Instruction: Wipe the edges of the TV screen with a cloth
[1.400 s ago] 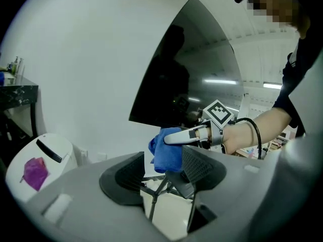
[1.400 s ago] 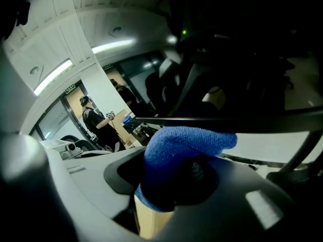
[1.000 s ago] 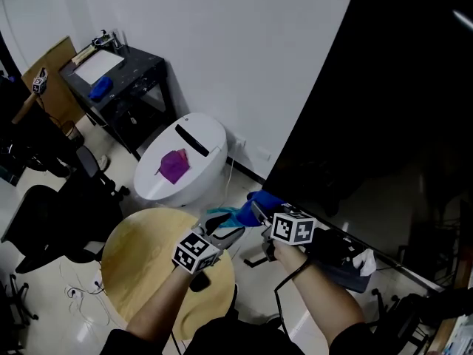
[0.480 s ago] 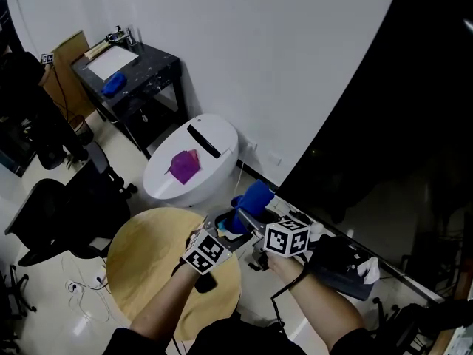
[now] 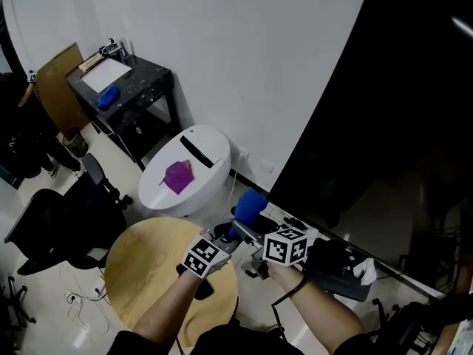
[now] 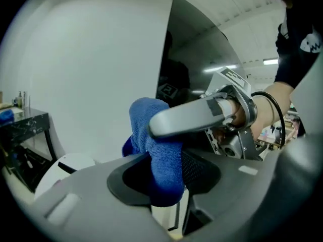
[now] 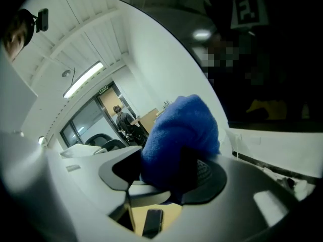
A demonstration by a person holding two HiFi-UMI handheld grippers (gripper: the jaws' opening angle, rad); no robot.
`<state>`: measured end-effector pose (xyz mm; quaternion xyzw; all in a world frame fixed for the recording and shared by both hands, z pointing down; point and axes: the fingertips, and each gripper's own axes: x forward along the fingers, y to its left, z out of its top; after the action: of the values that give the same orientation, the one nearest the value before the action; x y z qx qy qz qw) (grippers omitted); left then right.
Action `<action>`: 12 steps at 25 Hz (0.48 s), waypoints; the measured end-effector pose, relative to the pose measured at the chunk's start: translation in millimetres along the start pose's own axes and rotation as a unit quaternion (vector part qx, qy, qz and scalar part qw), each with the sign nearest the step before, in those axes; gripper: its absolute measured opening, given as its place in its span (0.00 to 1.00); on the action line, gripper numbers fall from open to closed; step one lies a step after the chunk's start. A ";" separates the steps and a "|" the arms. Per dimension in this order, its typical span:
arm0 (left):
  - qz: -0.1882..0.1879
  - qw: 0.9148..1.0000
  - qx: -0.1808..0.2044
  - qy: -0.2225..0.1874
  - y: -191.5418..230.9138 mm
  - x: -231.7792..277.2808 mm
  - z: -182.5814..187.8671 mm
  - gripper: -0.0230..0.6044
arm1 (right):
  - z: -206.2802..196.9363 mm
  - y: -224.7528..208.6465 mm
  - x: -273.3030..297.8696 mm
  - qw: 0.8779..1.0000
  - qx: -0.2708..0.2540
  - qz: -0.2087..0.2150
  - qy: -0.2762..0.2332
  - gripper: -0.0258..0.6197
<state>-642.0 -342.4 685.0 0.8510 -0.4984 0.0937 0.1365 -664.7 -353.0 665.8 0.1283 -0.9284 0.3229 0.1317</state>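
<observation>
A bunched blue cloth stands up between my two grippers, just below the lower left edge of the dark TV screen. My left gripper has just been closing, and in the left gripper view its jaws pinch the cloth. My right gripper has just been opening. Its grey finger lies across the cloth's top. In the right gripper view the cloth still sits between the spread right jaws, beside the screen.
A round wooden table lies under my left arm. Beyond it stands a white rounded unit with a purple item on top, and a black side table against the white wall. An office chair is at the left.
The cloth has gone from hanging at the right gripper's tip to standing bunched between both grippers. The left gripper has closed in on it, and the right hand has risen a little.
</observation>
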 end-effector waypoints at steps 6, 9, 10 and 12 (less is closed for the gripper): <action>0.008 0.998 -0.060 0.009 15.8 7.2 -7.1 0.23 | -1.9 -16.0 -32.4 0.999 -0.006 -0.029 -0.015 0.46; 0.029 0.996 -0.081 0.018 35.4 10.6 -10.0 0.23 | -1.3 -25.8 -60.4 0.998 0.004 -0.049 -0.029 0.46; 0.036 0.996 -0.084 0.025 41.5 11.8 -11.8 0.23 | -0.5 -28.5 -70.2 0.998 0.005 -0.057 -0.035 0.46; 0.041 0.995 -0.078 0.044 49.1 16.7 -13.4 0.23 | 2.1 -33.2 -88.6 0.996 0.005 -0.071 -0.045 0.46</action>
<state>-677.1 -374.7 709.5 0.8116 -0.5323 0.0973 0.2200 -571.7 -366.0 653.9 0.2084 -0.9206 0.3109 0.1116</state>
